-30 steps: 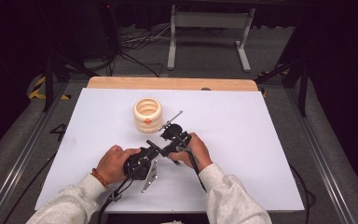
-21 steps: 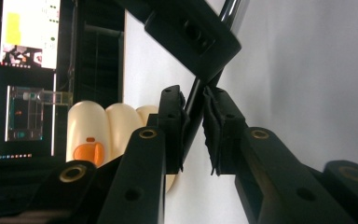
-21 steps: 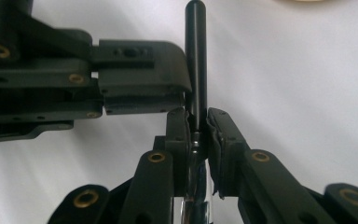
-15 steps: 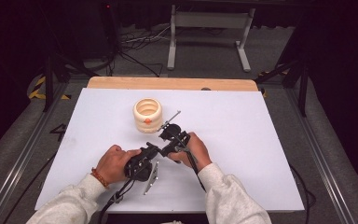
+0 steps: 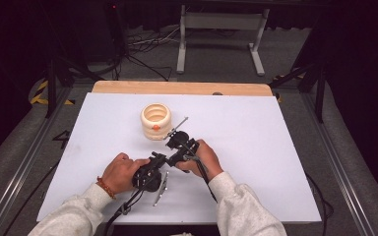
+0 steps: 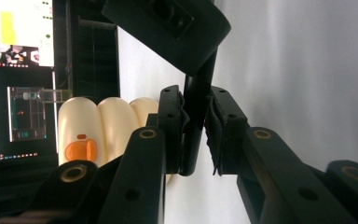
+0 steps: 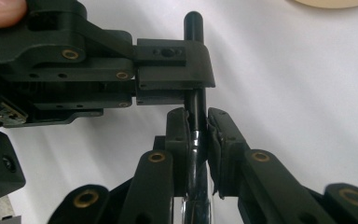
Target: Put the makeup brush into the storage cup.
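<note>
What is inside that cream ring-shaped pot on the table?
The high view looks down into the cream ribbed pot: the part of its pale inside wall that shows is bare. Its rim hides the bottom. An orange mark sits outside, on the front.

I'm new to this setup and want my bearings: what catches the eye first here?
Both claws meet at the near middle of the white table. The right claw and the left claw clamp the same slim black tool, and the left's jaws have just closed further on it. Just beyond them on the table stands a cream ribbed ring with an orange tab on its side.
</note>
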`<state>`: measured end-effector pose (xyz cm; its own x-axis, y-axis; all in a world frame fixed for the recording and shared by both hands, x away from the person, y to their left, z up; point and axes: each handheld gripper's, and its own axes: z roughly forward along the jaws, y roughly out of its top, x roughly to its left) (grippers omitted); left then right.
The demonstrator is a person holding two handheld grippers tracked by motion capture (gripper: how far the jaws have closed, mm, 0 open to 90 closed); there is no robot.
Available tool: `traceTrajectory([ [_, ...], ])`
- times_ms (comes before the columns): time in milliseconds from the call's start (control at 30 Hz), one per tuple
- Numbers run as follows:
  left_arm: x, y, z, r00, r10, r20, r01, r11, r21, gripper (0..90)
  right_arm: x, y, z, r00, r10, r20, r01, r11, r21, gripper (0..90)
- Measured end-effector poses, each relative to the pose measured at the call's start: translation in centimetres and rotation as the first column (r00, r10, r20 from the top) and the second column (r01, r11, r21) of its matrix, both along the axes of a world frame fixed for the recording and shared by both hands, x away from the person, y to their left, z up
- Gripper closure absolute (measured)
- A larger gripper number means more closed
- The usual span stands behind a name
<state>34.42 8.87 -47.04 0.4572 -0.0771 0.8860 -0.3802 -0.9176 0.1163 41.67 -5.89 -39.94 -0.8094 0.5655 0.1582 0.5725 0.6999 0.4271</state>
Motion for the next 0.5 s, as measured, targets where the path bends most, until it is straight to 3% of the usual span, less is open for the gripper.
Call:
traceTrajectory([
  [133,-0.10,0.02,0.02,1.0000,0.001,-0.008,-0.001,0.9999,0.017,78.5,-0.09,0.17,0.08,0.9997,0.024,0.003,-0.024,0.9997,-0.010,79.9],
  [233,-0.05,0.10,0.06,0.9996,-0.003,-0.026,0.003,1.0000,-0.002,78.8,-0.08,0.13,0.13,0.9996,0.028,0.000,-0.028,0.9996,-0.005,79.9],
  [367,-0.08,0.12,0.37,0.9995,0.011,-0.031,-0.011,0.9996,0.026,79.0,-0.07,0.16,0.07,0.9993,0.037,0.000,-0.037,0.9993,-0.010,79.8],
  [500,0.02,0.31,0.68,0.9971,0.019,-0.074,-0.019,0.9998,-0.004,79.3,-0.14,0.03,0.21,0.9994,0.036,0.003,-0.036,0.9993,0.014,79.4],
])
